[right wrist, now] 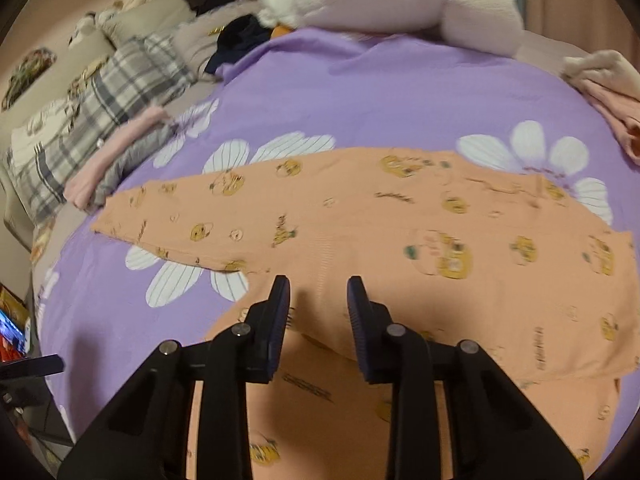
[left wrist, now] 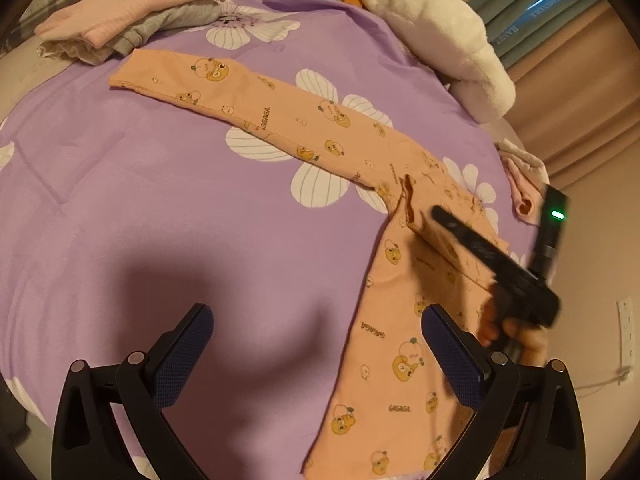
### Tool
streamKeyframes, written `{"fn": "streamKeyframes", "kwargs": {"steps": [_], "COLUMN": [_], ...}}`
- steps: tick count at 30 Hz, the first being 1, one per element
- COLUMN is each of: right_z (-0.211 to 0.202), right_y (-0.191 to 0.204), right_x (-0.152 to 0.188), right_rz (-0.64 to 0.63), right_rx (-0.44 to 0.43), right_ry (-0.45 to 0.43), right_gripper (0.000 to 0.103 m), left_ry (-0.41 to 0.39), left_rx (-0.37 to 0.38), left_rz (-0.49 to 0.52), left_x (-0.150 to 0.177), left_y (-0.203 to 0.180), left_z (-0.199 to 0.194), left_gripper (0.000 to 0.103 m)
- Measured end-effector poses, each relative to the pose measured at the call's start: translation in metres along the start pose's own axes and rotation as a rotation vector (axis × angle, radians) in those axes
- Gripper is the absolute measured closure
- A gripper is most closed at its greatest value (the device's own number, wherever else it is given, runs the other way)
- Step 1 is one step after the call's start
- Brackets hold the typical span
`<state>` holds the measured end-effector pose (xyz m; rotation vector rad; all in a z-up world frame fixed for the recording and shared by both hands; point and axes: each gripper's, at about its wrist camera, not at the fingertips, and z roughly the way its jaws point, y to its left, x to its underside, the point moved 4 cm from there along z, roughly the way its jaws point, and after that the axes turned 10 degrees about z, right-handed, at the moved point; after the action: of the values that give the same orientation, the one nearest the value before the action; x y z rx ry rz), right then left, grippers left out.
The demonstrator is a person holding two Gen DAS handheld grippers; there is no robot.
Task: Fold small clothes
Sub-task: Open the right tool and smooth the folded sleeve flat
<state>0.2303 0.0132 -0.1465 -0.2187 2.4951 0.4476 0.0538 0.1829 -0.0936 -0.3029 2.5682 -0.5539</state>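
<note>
Pants (left wrist: 304,128) spread on bedspread (left wrist: 160,200); folded clothes (left wrist: 132,20) behind.

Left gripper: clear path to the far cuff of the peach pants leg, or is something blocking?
Probably yes. The left gripper is open and holds nothing, with only bare purple blanket between it and the far cuff of the peach pants. The folded pile lies just beyond the cuff, not on it.

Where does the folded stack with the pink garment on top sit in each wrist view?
Left wrist: the folded stack with the pink garment on top lies at upper left, beyond the far leg end of the peach cartoon-print trousers.
Right wrist: the stack is at middle left, beside the plaid pillow.
Shared landmark: the trousers.
</note>
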Motion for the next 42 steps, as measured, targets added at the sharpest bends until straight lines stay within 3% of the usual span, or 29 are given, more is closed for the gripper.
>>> {"fn": "streamKeyframes", "kwargs": {"steps": [4, 10, 16, 23, 27, 35, 39, 42], "right_z": [0.027, -0.003, -0.037, -0.054, -0.055, -0.074, -0.090, -0.108], "right_y": [0.000, -0.035, -0.123, -0.197, -0.223, -0.246, -0.231, -0.212], "right_x": [0.012, 0.001, -0.012, 0.011, 0.027, 0.033, 0.032, 0.034], "right_rz": [-0.032, 0.049, 0.273, 0.420, 0.480, 0.634, 0.610, 0.565], "right_rx": [0.052, 0.043, 0.150, 0.261, 0.269, 0.247, 0.293, 0.258], "right_ry": [0.108, 0.035, -0.046, -0.067, -0.077, -0.120, -0.142, -0.171], "right_gripper": [0.074, 0.074, 0.071, 0.072, 0.086, 0.086, 0.076, 0.067], "left_ry": [0.012, 0.009, 0.017, 0.032, 0.035, 0.021, 0.016, -0.024], "left_rx": [0.010, 0.005, -0.005, -0.010, -0.011, -0.019, 0.000, 0.033], "left_rz": [-0.003, -0.038, -0.065, -0.061, -0.053, -0.088, -0.127, -0.185], "left_x": [0.003, 0.002, 0.003, 0.004, 0.005, 0.005, 0.002, -0.006], "left_y": [0.000, 0.008, 0.012, 0.007, 0.005, 0.016, 0.029, 0.047], "left_z": [0.003, 0.004, 0.006, 0.009, 0.009, 0.004, 0.002, -0.002], "left_gripper": [0.000, 0.000, 0.000, 0.000, 0.000, 0.000, 0.000, 0.000]}}
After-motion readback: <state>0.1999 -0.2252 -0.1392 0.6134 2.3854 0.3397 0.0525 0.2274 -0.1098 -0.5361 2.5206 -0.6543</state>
